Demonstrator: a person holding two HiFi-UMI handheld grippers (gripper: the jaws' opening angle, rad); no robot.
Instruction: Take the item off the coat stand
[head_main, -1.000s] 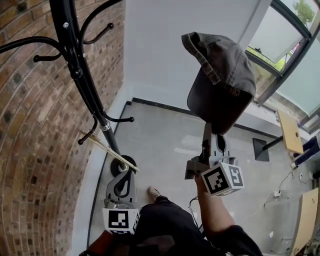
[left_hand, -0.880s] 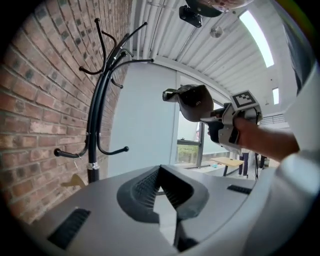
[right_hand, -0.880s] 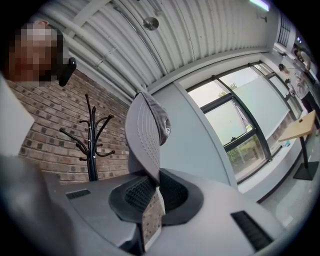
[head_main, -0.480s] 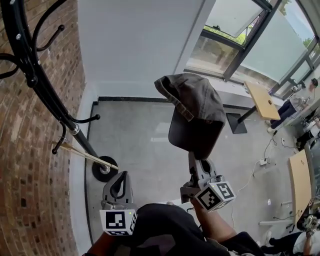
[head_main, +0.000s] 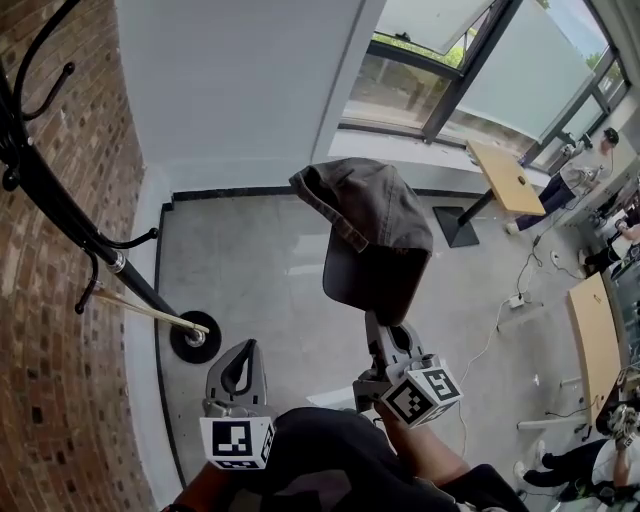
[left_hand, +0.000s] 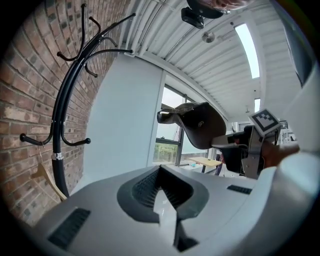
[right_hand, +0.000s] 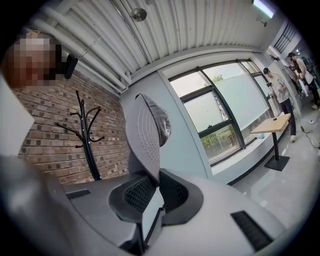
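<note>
First: Both hands have swung away from the coat stand (head_main: 140, 288) since a second ago. In the head view it has slid from beside the left hand-held gripper (head_main: 245, 345) out to the far left edge, and more window and floor now show.

Second: And the cap (head_main: 375, 235)?

First: It has travelled with the right hand-held gripper (head_main: 385, 325), sitting lower and nearer the middle of the view than before. The grip looks the same: jaws clamped on the brim.

Second: So which way does it lie from that gripper?

First: Straight beyond its tips. The brim is pinched edge-on between the pads. The long axis, brim to back strap, runs on along the line of the jaws, with the crown at the far end.

Second: Left side doing anything?

First: No. Its jaws are together with nothing between them, and it is held low, beside the right one. The cap is up and off to its right (its own camera sees the crown from the side).

Second: Nearer hand, then?

First: The right, since it holds the cap. The stand is well apart from both, its hooks bare as far as they show. I judge the removal done, and only carrying away is left.
</note>
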